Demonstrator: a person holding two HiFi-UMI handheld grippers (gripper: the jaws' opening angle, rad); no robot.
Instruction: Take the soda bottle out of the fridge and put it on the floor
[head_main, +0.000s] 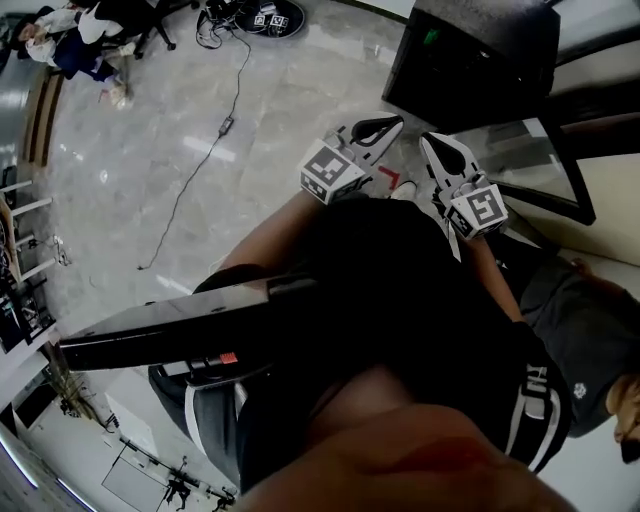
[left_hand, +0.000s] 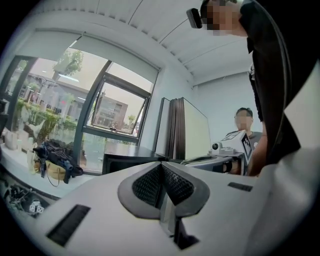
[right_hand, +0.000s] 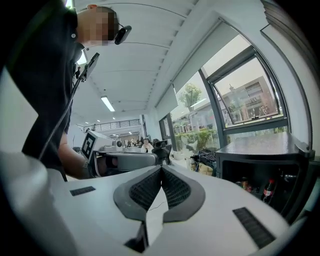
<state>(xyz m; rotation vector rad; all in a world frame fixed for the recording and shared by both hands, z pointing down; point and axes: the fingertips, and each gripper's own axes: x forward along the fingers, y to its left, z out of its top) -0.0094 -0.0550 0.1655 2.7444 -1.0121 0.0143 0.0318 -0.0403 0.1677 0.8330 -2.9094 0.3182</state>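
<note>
One black fridge (head_main: 470, 55) stands on the floor (head_main: 130, 170) at the far right, and the right gripper view looks into its interior. Both tools are held close to the person's body, well apart from the fridge. The left gripper (head_main: 396, 123) and the right gripper (head_main: 430, 142) each have their jaws pressed together on nothing. The red-capped soda bottle (right_hand: 269, 190) stands upright inside the fridge near its front edge, just beside other small containers (right_hand: 245, 184). The likely trouble is in the reach: jaws not spread first, or spread too wide, could topple the bottle or knock over its neighbours.
</note>
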